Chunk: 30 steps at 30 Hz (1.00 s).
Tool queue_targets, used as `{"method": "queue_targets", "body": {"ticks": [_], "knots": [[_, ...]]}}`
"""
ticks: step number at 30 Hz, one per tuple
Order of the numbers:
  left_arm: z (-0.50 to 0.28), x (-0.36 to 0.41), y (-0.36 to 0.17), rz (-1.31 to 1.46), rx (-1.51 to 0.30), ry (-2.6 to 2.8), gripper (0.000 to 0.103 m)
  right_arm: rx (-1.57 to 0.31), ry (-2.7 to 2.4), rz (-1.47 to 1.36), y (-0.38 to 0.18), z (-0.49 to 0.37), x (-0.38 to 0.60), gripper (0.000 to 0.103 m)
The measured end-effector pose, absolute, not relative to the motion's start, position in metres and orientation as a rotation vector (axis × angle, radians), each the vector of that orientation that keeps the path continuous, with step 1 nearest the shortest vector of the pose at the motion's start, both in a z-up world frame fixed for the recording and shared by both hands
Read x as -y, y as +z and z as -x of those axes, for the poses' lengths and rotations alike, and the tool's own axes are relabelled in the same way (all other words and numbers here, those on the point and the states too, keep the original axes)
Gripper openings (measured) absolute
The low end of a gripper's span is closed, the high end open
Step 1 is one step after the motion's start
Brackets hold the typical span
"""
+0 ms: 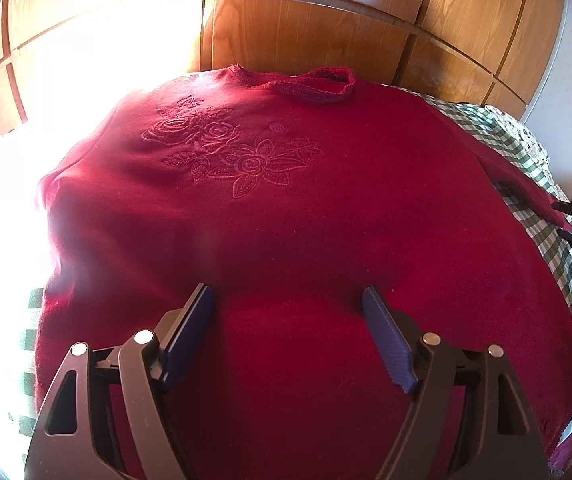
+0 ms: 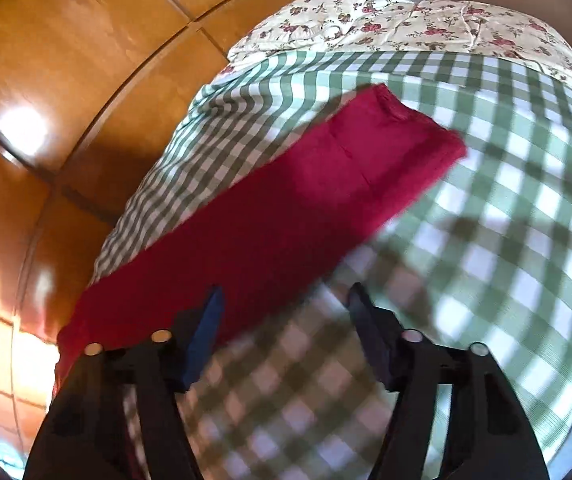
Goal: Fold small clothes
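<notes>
Glare hides the sweater's left side, and the checked cloth (right view) blurs.

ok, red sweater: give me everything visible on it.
The red sweater is dark crimson, soft and fleecy-looking, and lies face up and spread flat on the green checked cover. Tone-on-tone stitched roses sit on the chest; the ribbed neckline lies at the far edge, toward the wooden wardrobe. One sleeve stretches straight out across the cover, cuff at its end. The left gripper is open above the lower body; the right gripper is open beside the sleeve's edge. Neither grips it.
</notes>
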<state>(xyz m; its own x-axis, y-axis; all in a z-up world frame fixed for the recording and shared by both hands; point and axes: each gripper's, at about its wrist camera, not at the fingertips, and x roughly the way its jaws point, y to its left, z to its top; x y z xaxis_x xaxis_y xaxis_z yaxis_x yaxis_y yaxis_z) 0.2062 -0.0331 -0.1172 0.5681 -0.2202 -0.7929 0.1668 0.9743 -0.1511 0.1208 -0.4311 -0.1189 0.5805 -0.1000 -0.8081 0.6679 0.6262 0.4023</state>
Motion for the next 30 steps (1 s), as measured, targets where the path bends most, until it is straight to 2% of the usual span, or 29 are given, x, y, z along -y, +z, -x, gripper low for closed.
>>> {"method": "queue_targets", "body": {"ticks": [1, 2, 5, 10, 12, 13, 14, 15, 16, 17, 24, 30], "knots": [[-0.206, 0.033, -0.117, 0.062, -0.939, -0.227, 0.077, -0.855, -0.52, -0.751, -0.119, -0.128, 0.433, 0.02], [-0.206, 0.033, -0.117, 0.061, -0.939, -0.227, 0.077, -0.864, -0.535, -0.721, -0.117, -0.132, 0.435, 0.006], [-0.207, 0.034, -0.118, 0.062, -0.94, -0.228, 0.077, -0.816, -0.622, -0.532, -0.094, -0.147, 0.441, 0.006], [-0.208, 0.035, -0.119, 0.057, -0.94, -0.232, 0.08, -0.961, -0.615, -0.453, -0.125, -0.171, 0.444, 0.006], [-0.208, 0.033, -0.118, 0.064, -0.939, -0.236, 0.08, -0.927, -0.619, -0.482, -0.125, -0.163, 0.441, 0.009], [-0.208, 0.033, -0.118, 0.067, -0.939, -0.237, 0.08, -0.923, -0.608, -0.508, -0.124, -0.159, 0.44, 0.017], [-0.207, 0.032, -0.118, 0.068, -0.938, -0.237, 0.08, -0.921, -0.595, -0.515, -0.123, -0.157, 0.438, 0.032], [-0.207, 0.032, -0.118, 0.068, -0.937, -0.236, 0.08, -0.921, -0.589, -0.499, -0.119, -0.153, 0.433, 0.043], [-0.206, 0.032, -0.118, 0.07, -0.936, -0.237, 0.08, -0.918, -0.595, -0.478, -0.115, -0.149, 0.426, 0.062], [-0.206, 0.031, -0.117, 0.074, -0.936, -0.237, 0.08, -0.909, -0.599, -0.457, -0.11, -0.147, 0.42, 0.065], [-0.21, 0.012, -0.1, 0.172, -0.935, -0.23, 0.078, -0.865, -0.42, -0.284, -0.068, -0.155, 0.342, 0.065], [-0.254, -0.026, -0.074, 0.163, -0.864, -0.118, 0.071, -0.914, -0.104, -0.172, -0.071, -0.204, 0.231, 0.065]]}}
